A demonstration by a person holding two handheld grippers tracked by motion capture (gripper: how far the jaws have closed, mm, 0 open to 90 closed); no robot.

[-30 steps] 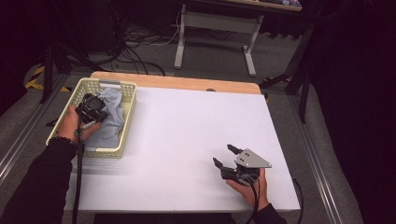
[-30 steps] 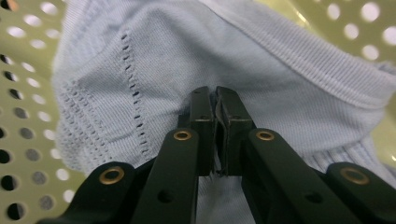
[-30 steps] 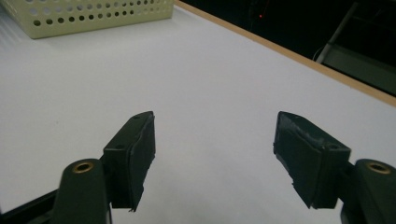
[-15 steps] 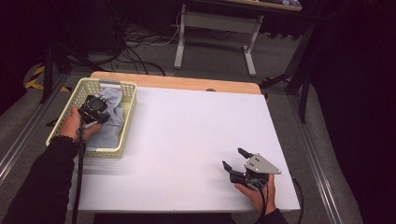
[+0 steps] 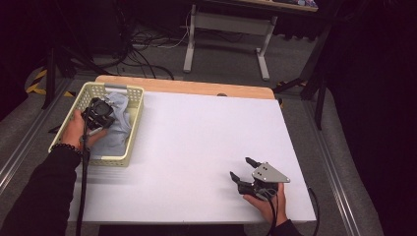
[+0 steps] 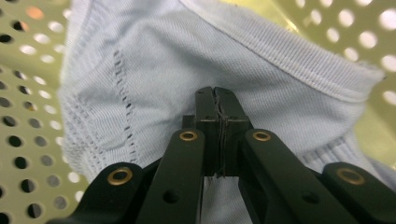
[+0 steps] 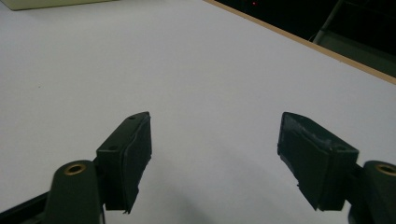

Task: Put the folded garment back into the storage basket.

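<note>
A light blue knitted cloth (image 5: pixel 119 129) lies bunched in a pale yellow perforated basket (image 5: pixel 111 161) at the table's left edge. My left gripper (image 5: pixel 101 112) reaches down into the basket, held by a hand in a black sleeve. In the left gripper view the jaws (image 6: pixel 215 91) are pressed together with their tips pinching the cloth (image 6: pixel 140 70), and the basket wall (image 6: pixel 28 93) shows behind. My right gripper (image 5: pixel 241 167) hovers low over the white table near its front right, jaws spread wide. Nothing lies between its fingertips (image 7: pixel 215 121).
The white tabletop (image 5: pixel 196 128) stretches between the basket and the right gripper, with a wooden strip (image 5: pixel 187 87) along its far edge. A corner of the basket (image 7: pixel 37 3) shows far off in the right gripper view. Desk legs and cables stand on the floor beyond.
The right gripper has drifted slightly toward the table's front right corner. The left gripper has stayed in the basket on the cloth.
</note>
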